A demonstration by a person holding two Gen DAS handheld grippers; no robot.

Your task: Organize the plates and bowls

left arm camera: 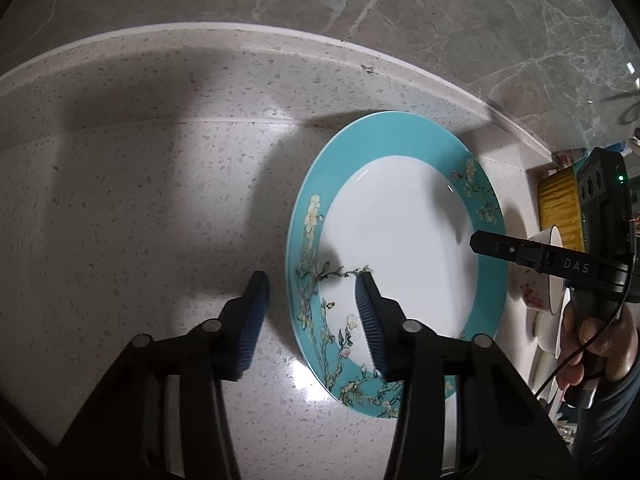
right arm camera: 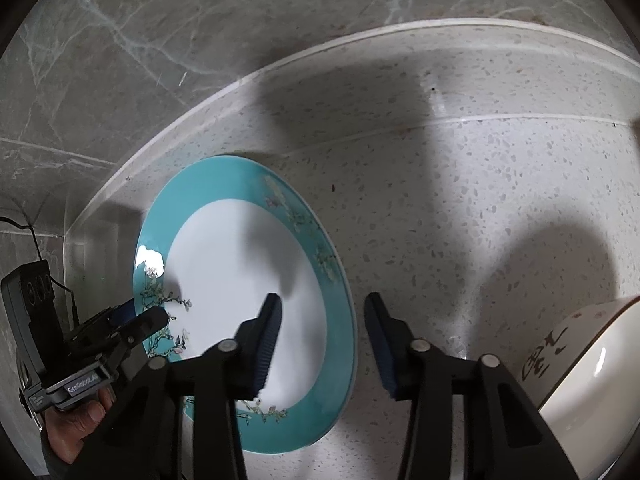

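Observation:
A teal-rimmed plate (left arm camera: 400,240) with a white centre and blossom branches lies flat on the speckled counter (left arm camera: 140,200), close to the back ledge. My left gripper (left arm camera: 311,277) points steeply down and straddles the plate's left rim, one pad over the counter and one over the white centre. Neither pad presses on the rim. In the right wrist view the same plate (right arm camera: 232,264) has my right gripper (right arm camera: 323,297) straddling its right rim in the same way, also with a gap. Each gripper shows in the other's view: the right gripper (left arm camera: 500,249), the left gripper (right arm camera: 152,318).
A white bowl (left arm camera: 536,280) with pink flowers stands just right of the plate, with a yellow object (left arm camera: 560,208) behind it. A bowl with black characters (right arm camera: 580,360) sits at the lower right. A raised ledge and a marble wall (left arm camera: 440,20) bound the counter behind.

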